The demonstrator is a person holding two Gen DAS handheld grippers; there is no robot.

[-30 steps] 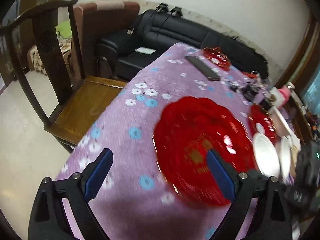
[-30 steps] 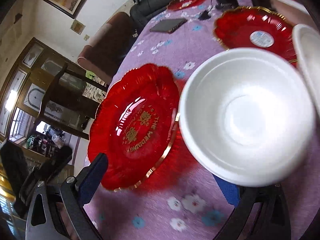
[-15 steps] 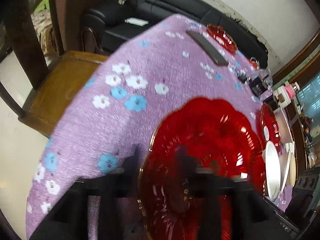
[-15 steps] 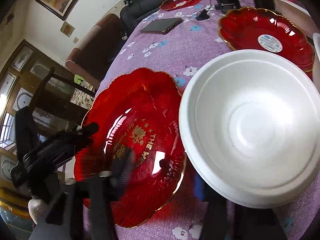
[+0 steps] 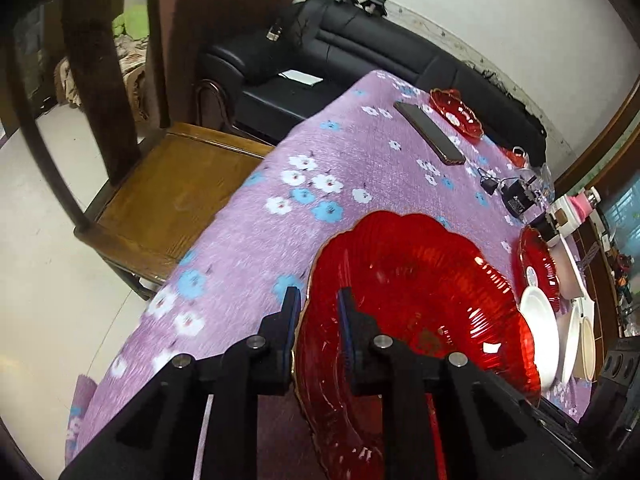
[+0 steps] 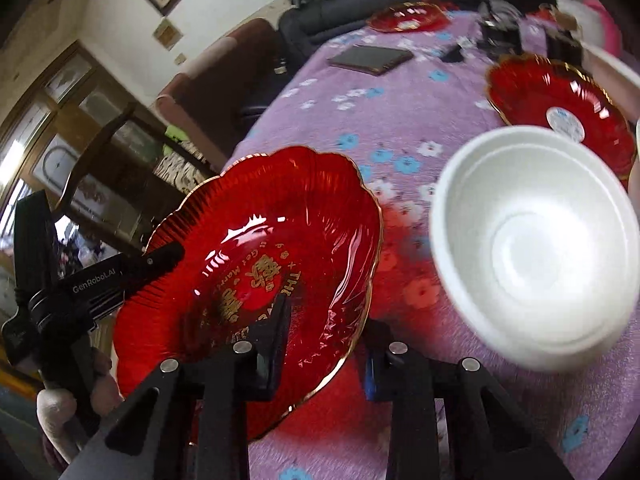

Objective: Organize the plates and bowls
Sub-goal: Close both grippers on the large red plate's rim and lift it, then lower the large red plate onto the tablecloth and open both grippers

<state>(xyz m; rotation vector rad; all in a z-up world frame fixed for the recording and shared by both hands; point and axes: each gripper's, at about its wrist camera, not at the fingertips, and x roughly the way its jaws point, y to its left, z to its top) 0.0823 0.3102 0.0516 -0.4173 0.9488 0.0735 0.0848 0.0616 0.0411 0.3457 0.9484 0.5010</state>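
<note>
Both grippers' fingers [image 5: 289,320] now straddle plate [image 5: 416,300] rim.

The left gripper [image 5: 318,312], black with blue pads, points steeply down, its jaws closing on the rim of the large red scalloped glass plate [image 5: 416,300]. The right gripper [image 6: 326,332] is closing likewise, apparently straddling the plate's opposite rim.

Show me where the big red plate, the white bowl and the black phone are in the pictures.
big red plate [image 6: 256,248], right wrist view, on its centre with gold lettering.
white bowl [image 6: 532,248], right wrist view, on its inner bottom.
black phone [image 5: 430,133], left wrist view, on its screen.
</note>
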